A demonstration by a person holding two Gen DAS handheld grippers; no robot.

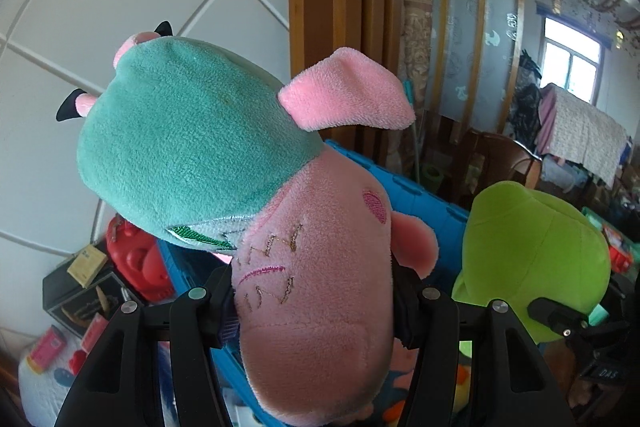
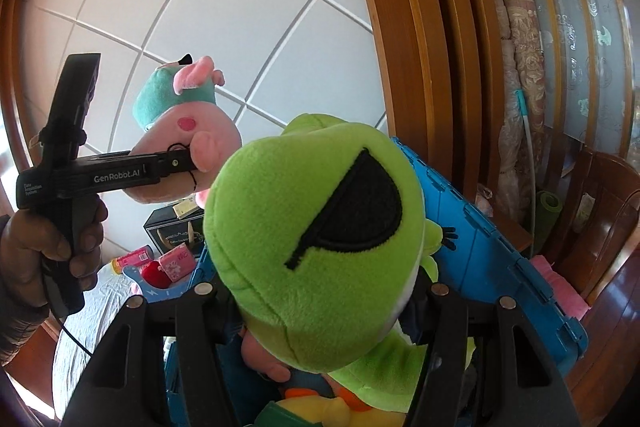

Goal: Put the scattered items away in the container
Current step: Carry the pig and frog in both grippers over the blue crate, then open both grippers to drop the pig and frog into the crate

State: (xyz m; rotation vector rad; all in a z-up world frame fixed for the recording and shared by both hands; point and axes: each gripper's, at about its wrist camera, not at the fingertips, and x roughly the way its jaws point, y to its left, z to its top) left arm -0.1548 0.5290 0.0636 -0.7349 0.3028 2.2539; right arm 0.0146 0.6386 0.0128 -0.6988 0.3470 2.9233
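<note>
**Legible markings on the two handheld tongs**

In the right wrist view, the side of the left tongs [image 2: 182,163] carries the white brand "GenRobot.AI", with small white print reading "Data Acquisition System" at the rear end of the same black body. In the left wrist view, the black body of the right tongs [image 1: 560,315] shows the white letters "DAS" near the lower right. Print on the pink packets is too small to read.

Both plush toys hang side by side above the blue bin [image 2: 492,227], whose raised lid (behind them) blocks passage beyond.
</note>
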